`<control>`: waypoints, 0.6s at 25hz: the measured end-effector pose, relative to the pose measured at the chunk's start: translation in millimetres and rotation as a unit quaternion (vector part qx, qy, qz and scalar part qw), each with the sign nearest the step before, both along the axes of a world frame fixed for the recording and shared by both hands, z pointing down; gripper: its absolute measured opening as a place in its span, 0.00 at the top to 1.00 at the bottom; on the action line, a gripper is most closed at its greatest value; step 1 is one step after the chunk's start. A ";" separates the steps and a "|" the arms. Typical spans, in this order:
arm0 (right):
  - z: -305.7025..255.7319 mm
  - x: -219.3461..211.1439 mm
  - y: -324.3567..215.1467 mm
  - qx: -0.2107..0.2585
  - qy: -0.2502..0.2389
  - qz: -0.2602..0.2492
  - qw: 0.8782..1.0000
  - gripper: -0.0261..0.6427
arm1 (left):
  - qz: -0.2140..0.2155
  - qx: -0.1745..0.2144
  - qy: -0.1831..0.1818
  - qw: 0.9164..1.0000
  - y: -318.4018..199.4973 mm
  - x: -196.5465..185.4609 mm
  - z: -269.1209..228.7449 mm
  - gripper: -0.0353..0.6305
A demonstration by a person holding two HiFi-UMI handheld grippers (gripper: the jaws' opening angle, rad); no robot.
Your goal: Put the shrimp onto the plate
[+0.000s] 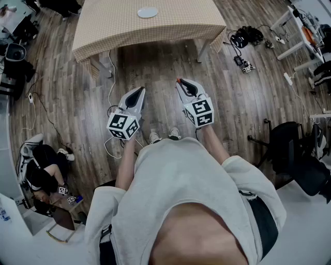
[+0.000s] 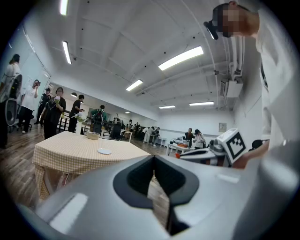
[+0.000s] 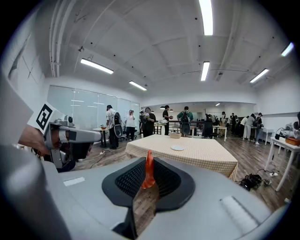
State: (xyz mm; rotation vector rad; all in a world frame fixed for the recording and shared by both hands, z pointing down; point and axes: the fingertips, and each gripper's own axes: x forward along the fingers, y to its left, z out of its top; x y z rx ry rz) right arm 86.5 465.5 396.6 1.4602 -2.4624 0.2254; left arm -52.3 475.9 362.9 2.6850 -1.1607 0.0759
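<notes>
1. The right gripper is clamped on the small orange-red shrimp, which stands upright between its dark pads.
2. The left gripper has its jaws together with nothing in them.
3. The round white plate sits on the beige checked-cloth desk at 12 o'clock, well apart from both grippers.
4. The pickup looks done (the carry and the drop remain), and wooden floor lies between.

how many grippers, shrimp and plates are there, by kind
grippers: 2 (left gripper, right gripper)
shrimp: 1
plate: 1
total: 4
</notes>
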 end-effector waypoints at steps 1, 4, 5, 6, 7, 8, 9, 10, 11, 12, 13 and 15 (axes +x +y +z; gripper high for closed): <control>-1.0 1.3 -0.8 0.001 0.000 -0.002 1.000 0.88 | 0.000 0.001 0.000 1.000 -0.5 2.5 -0.7 0.93; -3.6 4.5 -5.1 0.008 0.001 -0.008 1.000 0.88 | 0.000 0.005 -0.002 1.000 -4.1 9.6 -2.1 0.93; -4.4 4.9 -7.5 0.011 0.002 -0.011 1.000 0.88 | -0.001 0.007 -0.002 1.000 -6.4 11.5 -2.5 0.93; -4.8 4.8 -10.1 0.014 0.002 -0.014 1.000 0.88 | -0.002 0.008 -0.003 1.000 -9.0 13.1 -2.8 0.93; -4.9 4.7 -12.6 0.015 0.002 -0.016 1.000 0.88 | -0.002 0.009 -0.003 1.000 -11.5 14.6 -2.8 0.93; -4.6 4.8 -14.6 0.016 0.002 -0.019 1.000 0.88 | -0.003 0.009 -0.003 1.000 -13.4 16.4 -2.5 0.93; -4.1 5.6 -15.8 0.016 0.001 -0.022 1.000 0.88 | -0.004 0.008 -0.004 1.000 -14.6 18.7 -1.7 0.93; -3.6 6.9 -16.6 0.016 -0.001 -0.026 1.000 0.88 | -0.005 0.007 -0.004 1.000 -15.3 21.4 -0.5 0.93; -3.4 8.6 -17.4 0.017 -0.005 -0.029 0.999 0.88 | -0.006 0.006 -0.005 1.000 -16.0 24.2 0.7 0.93; -3.3 10.5 -18.0 0.018 -0.010 -0.032 0.999 0.88 | -0.008 0.005 -0.007 1.000 -16.4 26.6 1.9 0.93; -2.8 12.3 -18.4 0.018 -0.016 -0.035 0.999 0.88 | -0.010 0.004 -0.008 1.000 -16.4 28.2 3.3 0.93; -0.1 15.4 -19.8 0.019 -0.022 -0.040 0.999 0.88 | -0.017 0.004 -0.011 1.000 -16.4 29.6 6.2 0.93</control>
